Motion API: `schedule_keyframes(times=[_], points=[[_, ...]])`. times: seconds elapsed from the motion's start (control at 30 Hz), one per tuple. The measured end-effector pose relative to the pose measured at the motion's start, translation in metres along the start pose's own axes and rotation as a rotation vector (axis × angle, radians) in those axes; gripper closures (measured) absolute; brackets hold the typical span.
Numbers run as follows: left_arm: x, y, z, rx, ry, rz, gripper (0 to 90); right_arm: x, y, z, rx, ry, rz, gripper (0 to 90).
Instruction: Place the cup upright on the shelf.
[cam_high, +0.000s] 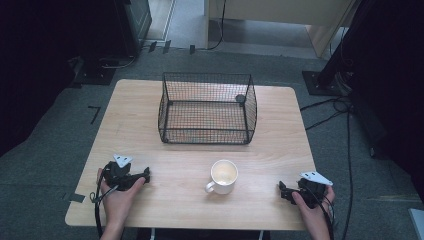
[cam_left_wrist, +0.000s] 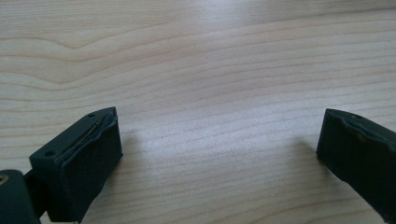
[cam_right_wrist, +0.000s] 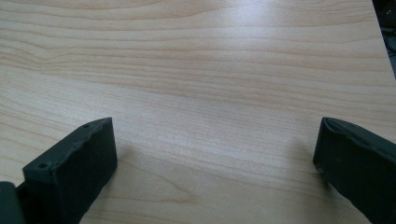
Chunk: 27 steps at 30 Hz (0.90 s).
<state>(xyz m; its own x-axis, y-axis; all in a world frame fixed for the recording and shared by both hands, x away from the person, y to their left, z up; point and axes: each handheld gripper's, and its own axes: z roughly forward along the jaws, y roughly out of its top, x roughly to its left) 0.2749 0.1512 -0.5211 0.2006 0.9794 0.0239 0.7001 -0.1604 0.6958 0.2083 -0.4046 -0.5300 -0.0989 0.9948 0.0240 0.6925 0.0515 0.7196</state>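
Observation:
A white mug (cam_high: 222, 176) stands upright on the wooden table (cam_high: 150, 115), handle toward the front left, between my two hands. Behind it sits a black wire basket (cam_high: 207, 108) with a small dark round thing (cam_high: 240, 98) at its back right corner. My left gripper (cam_high: 146, 175) rests at the front left of the table, left of the mug, open with bare wood between its fingers (cam_left_wrist: 84, 154). My right gripper (cam_high: 283, 190) lies at the front right, right of the mug, also open over bare wood, its fingers (cam_right_wrist: 79, 163) wide apart.
Grey carpet surrounds the table. Black cables (cam_high: 340, 107) run on the floor at the right, and dark stands (cam_high: 320, 82) and equipment (cam_high: 100, 70) sit beyond the far corners. The table's right edge (cam_right_wrist: 383, 51) is close to my right gripper.

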Motion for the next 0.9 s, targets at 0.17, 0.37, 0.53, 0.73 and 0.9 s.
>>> schedule_keyframes(times=[0.17, 0.37, 0.53, 0.73, 0.9], points=[[-0.010, 0.002, -0.009, -0.045, -0.043, 0.026, 0.5, 0.000, 0.000, 0.000, 0.000, 0.000, 0.000, 0.0], [-0.030, 0.006, -0.021, -0.079, -0.109, 0.084, 0.5, 0.000, 0.000, 0.000, -0.001, 0.000, 0.000, 0.0], [-0.048, 0.009, -0.027, -0.083, -0.152, 0.159, 0.5, 0.000, 0.000, 0.000, 0.000, 0.000, -0.001, 0.0], [-0.072, 0.009, -0.035, -0.104, -0.245, 0.198, 5.8, 0.000, 0.000, 0.000, 0.000, 0.000, -0.001, 0.0], [-0.098, 0.006, -0.040, -0.086, -0.329, 0.261, 6.6, 0.000, 0.000, 0.000, 0.000, 0.000, 0.000, 0.0]])
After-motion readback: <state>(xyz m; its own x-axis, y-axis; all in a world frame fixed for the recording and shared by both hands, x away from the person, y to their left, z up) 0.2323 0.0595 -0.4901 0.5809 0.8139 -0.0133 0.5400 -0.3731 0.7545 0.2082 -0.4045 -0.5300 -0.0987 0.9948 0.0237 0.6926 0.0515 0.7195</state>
